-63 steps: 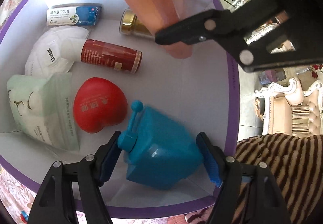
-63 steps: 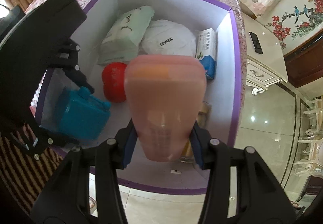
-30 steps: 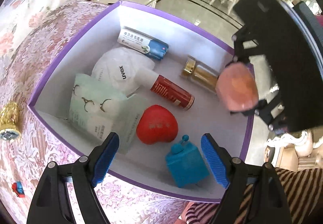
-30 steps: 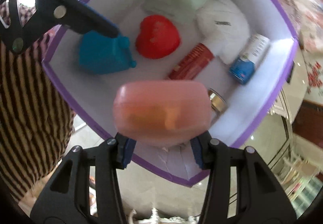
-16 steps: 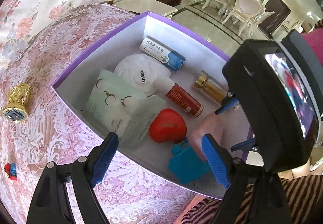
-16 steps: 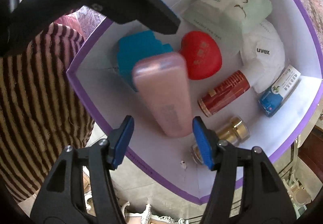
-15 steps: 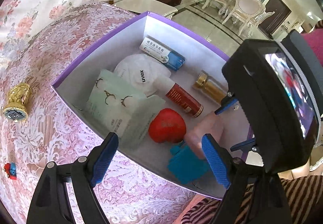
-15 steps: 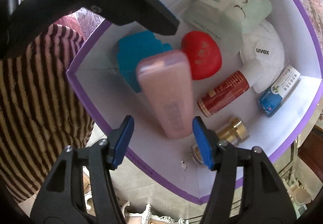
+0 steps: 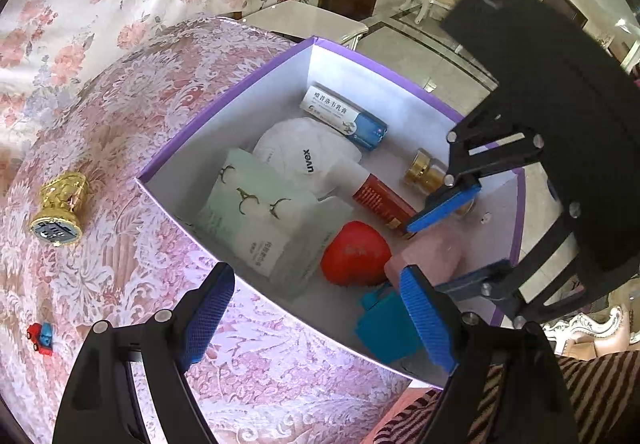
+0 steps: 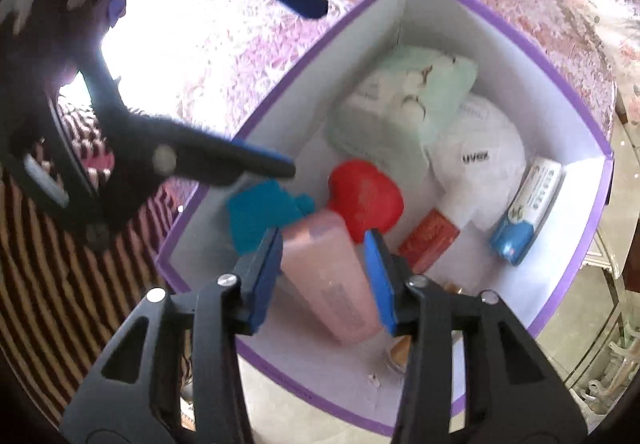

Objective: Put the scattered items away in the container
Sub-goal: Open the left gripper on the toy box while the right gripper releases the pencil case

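Note:
The purple-rimmed white box [image 9: 224, 115] holds a toothpaste carton [image 9: 344, 115], a white mask [image 9: 308, 155], a green tissue pack [image 9: 260, 219], a red tube [image 9: 384, 203], a gold-lidded jar [image 9: 424, 171], a red heart [image 9: 356, 256], a blue cube [image 9: 388, 328] and a pink case [image 10: 324, 276]. The case lies on the box floor and leans on the blue cube [image 10: 260, 211]. My right gripper [image 10: 323, 240] hovers just above the case, open with a narrow gap, holding nothing. My left gripper [image 9: 315, 271] hangs wide open above the box's near rim, holding nothing.
On the pink lace tablecloth left of the box lie a gold ornament [image 9: 58, 209] and a small red and blue toy [image 9: 40, 336]. A person's striped sleeve [image 9: 580, 396] is at the lower right. Beyond the box's far side the table ends above a marble floor.
The right gripper let go of the pink case, which dropped into the box against the blue cube; its fingers then narrowed. The left gripper released the blue cube and pulled back above the box.

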Demonstrator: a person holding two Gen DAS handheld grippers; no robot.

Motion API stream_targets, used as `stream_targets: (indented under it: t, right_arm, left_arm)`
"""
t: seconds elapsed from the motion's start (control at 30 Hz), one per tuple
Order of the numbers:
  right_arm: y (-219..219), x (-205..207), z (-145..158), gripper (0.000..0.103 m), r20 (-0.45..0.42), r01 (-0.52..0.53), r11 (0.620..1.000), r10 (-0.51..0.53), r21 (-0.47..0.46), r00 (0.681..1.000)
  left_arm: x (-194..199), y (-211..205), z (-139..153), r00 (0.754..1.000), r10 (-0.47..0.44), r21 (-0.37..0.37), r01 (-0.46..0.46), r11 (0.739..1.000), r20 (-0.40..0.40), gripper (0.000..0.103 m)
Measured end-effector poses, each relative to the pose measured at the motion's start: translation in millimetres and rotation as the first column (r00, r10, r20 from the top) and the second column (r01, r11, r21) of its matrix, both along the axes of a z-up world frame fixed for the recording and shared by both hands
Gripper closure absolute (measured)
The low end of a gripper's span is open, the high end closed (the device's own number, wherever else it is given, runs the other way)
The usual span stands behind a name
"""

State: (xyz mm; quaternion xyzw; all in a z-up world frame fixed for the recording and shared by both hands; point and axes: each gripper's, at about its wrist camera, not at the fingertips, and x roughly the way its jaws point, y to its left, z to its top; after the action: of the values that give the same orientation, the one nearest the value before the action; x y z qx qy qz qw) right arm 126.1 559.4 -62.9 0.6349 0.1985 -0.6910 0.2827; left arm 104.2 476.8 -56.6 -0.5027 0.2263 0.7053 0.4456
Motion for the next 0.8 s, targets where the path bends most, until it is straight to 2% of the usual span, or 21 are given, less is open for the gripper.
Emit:
stream_targets:
  t: [0.1,0.23,0.5,0.8]
  right_arm:
    - [-7.1,-3.4,-7.6,0.063,0.003,-0.005,1.000,0.004,0.018,1.000]
    - [-12.5,-3.1,-30.3,0.067,0.085,-0.036,0.997,0.030,0.070,0.996]
    - [-6.3,16.4,-43.8,0.069,0.225,-0.033,0.999,0.032,0.003,0.974]
    - [-1.8,20.5,-37.7,0.068,0.198,0.031,0.999,-0.026,-0.022,0.980]
  left_arm:
    - [3.1,-1.0,-0.7,1.000,-0.006,-0.007,0.006,1.000,0.003,0.018]
    - [7.1,-1.5,0.2,1.000,-0.019,-0.009,0.019,1.000,0.004,0.018]
    - [7.4,0.0,0.7,1.000,-0.028,-0.008,0.028,1.000,0.012,0.018]
    - [12.4,6.2,-1.7,0.998,-0.059,-0.013,0.059,0.998,0.033,0.018]
